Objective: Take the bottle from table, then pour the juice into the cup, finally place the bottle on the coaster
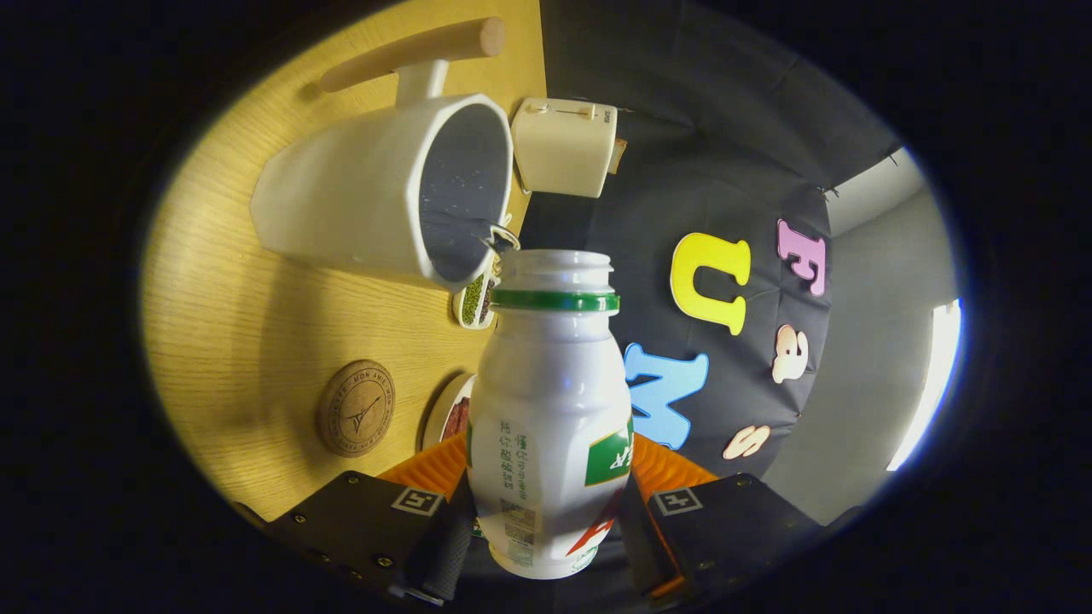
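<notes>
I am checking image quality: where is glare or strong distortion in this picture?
Gripper view: fisheye bends the table edge; a bright strip glares beyond the bottle; the bottle, held between the gripper fingers, shows small highlights; the cup is sharp.

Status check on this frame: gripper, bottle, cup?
Gripper shut on bottle, cap off. Bottle mouth near cup rim. Coaster bare. Nothing blocking.

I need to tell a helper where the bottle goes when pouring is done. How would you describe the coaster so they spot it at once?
Start at the wooden table and find the big white cup with the wooden handle. Beside it, nearer the gripper, which is shut on the bottle, lies the coaster. It is the only flat, round, cork-brown disc there, stamped with a ring and emblem.
</notes>
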A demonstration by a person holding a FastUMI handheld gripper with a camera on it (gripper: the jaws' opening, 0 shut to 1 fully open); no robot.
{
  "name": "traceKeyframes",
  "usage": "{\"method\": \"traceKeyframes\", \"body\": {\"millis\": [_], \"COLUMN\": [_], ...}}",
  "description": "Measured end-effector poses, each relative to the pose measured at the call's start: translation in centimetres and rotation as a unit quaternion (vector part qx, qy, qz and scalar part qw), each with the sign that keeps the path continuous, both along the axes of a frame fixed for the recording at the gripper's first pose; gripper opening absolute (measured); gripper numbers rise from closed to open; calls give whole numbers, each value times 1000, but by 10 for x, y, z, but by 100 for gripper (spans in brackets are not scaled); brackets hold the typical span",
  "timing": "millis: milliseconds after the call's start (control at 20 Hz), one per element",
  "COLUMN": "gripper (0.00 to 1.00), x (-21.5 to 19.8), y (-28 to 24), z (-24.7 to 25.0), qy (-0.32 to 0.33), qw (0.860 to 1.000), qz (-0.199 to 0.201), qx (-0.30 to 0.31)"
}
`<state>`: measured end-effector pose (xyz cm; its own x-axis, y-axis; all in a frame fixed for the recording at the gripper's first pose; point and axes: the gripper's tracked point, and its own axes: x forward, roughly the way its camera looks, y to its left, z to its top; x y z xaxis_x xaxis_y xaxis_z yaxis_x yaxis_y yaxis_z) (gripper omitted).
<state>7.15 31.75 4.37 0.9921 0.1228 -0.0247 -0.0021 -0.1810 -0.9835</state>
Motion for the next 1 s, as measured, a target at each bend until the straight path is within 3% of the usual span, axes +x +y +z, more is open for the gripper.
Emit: {"method": "traceKeyframes", "body": {"millis": [1000], "gripper": [74], "x": [0], "y": [2], "z": [8], "qy": [-5], "qw": [999], "qz": [-3], "qx": [-35]}}
